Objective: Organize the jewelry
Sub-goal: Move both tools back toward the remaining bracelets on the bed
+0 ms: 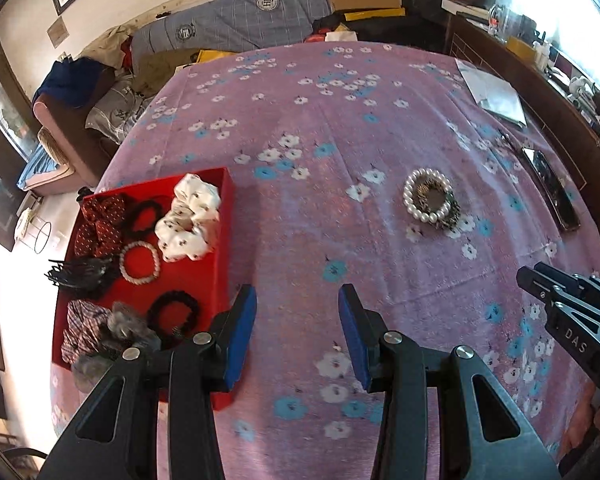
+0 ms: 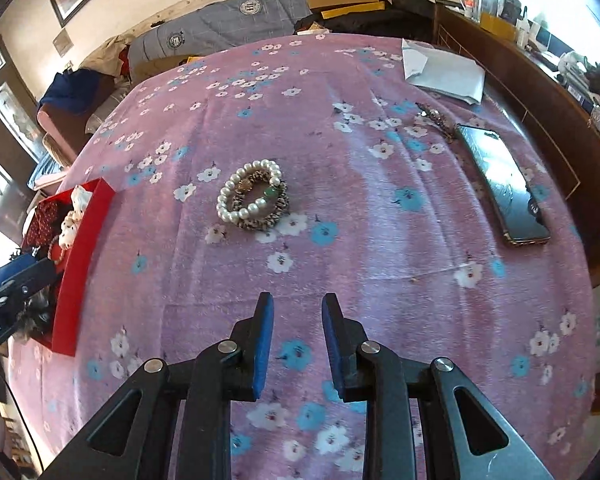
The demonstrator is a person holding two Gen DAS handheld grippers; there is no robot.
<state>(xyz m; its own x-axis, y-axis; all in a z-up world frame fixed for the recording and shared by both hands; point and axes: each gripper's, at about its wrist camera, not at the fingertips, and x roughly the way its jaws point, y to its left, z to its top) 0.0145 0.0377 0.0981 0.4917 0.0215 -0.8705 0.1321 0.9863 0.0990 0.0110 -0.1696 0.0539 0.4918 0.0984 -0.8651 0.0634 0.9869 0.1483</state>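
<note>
A red tray (image 1: 224, 240) (image 2: 82, 248) at the left of the flowered cloth holds a white scrunchie (image 1: 190, 216), a red dotted scrunchie (image 1: 100, 220), black hair ties, a pearl bracelet (image 1: 140, 262), a black claw clip and more scrunchies. A white pearl bracelet (image 1: 424, 196) (image 2: 246, 190) lies on a leopard-print band in the middle of the table. My left gripper (image 1: 298, 300) hovers open just right of the tray, holding nothing. My right gripper (image 2: 296, 308) stands open and empty, nearer than the pearl bracelet. It also shows at the right edge of the left wrist view (image 1: 572, 304).
A phone (image 2: 500, 184) (image 1: 550, 188) lies at the table's right side, with a small brooch-like piece (image 2: 436, 118) and a folded white paper (image 2: 444, 74) beyond it. A dark wooden cabinet (image 2: 540, 92) runs along the right. A cluttered bed sits behind the table.
</note>
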